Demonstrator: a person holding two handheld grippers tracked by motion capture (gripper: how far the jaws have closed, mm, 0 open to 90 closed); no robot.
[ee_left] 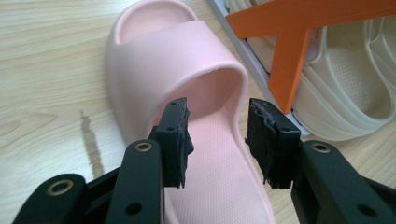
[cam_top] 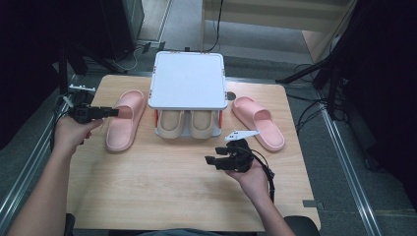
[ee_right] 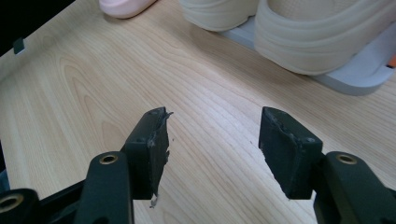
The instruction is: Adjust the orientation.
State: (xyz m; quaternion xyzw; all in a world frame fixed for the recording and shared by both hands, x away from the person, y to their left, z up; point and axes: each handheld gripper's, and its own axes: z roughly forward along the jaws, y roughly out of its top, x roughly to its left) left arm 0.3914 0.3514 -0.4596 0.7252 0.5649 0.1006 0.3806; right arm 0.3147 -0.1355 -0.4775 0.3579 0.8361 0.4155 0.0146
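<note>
A pink slipper (cam_top: 123, 123) lies on the wooden table (cam_top: 162, 187), left of a small rack (cam_top: 187, 81). My left gripper (cam_top: 116, 112) hovers at its strap, jaws open. In the left gripper view the slipper's strap (ee_left: 159, 60) arches just beyond my left gripper (ee_left: 217, 135), and the footbed shows in the gap between the black pads (ee_left: 175, 135), which press on nothing. The second pink slipper (cam_top: 258, 122) lies right of the rack. My right gripper (cam_top: 211, 161) is held open and empty over bare table in front of the rack, and its own view shows the right gripper (ee_right: 212, 140) with wood between the jaws.
The rack has a white flat top, orange supports (ee_left: 289, 46) and a grey base (ee_right: 359, 74). A pair of beige slippers (cam_top: 186, 123) sits on its lower shelf, with the beige slippers (ee_right: 317, 37) close ahead of the right gripper. Dark stands and cables surround the table.
</note>
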